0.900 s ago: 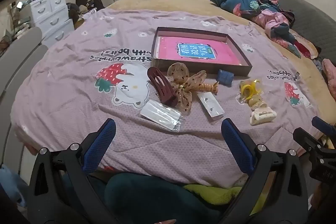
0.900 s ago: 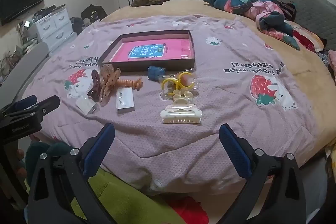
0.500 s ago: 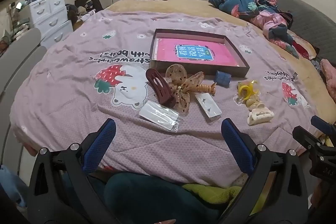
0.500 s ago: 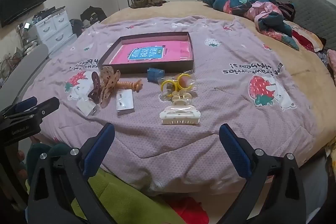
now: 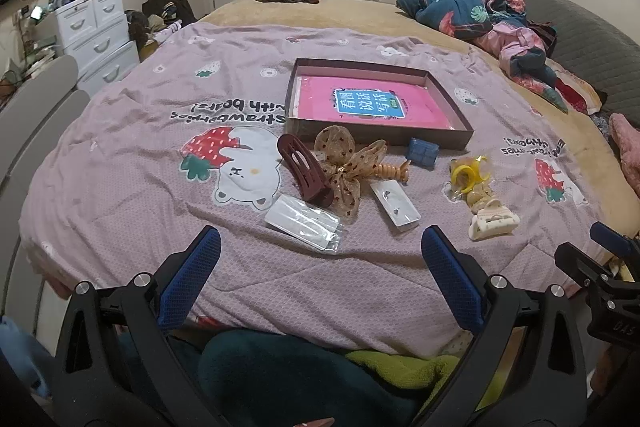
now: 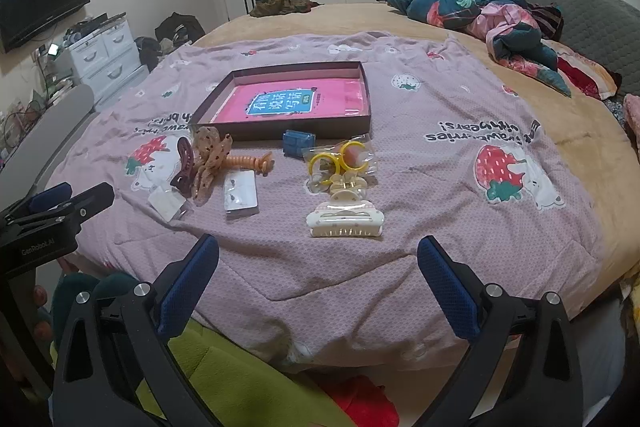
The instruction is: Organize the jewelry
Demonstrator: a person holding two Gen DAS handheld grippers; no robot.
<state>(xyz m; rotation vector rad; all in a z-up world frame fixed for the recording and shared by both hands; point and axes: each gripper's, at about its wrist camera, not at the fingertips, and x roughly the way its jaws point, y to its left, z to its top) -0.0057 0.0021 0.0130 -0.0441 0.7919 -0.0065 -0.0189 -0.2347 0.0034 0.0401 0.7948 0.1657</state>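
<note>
Left gripper (image 5: 320, 259): jaws spread wide, nothing between them, hanging over the near edge of the bedspread (image 5: 120, 195).
Right gripper (image 6: 318, 263): likewise released and empty, near the bed's front edge.
Box (image 5: 448, 97): shallow brown tray at 12 o'clock of the pile, with a pink booklet (image 5: 372, 103) lying flat inside; no jewelry in it yet.
Dark red clip (image 5: 304, 171): at 9 o'clock of the bow (image 5: 348, 167), touching its gauze.
Cream claw clip (image 6: 346, 219): nearest the right gripper, at 6 o'clock of the bag of yellow rings (image 6: 340, 163).
Earring card (image 6: 240, 193): flat packet at 6 o'clock of the orange spiral tie (image 6: 248, 161).
White packet (image 5: 304, 223): at 6 o'clock of the dark red clip, closest to the left gripper.
Blue case (image 5: 422, 151): just in front of the box wall.
Risk, tangling: the bow overlaps its neighbours, so lifting one could drag another.
Risk, slipping: the packets are thin and glossy on soft quilt; pads may pinch fabric instead.
Risk, collision: both grippers are close together at the front edge, so reaching across may make them bump.
</note>
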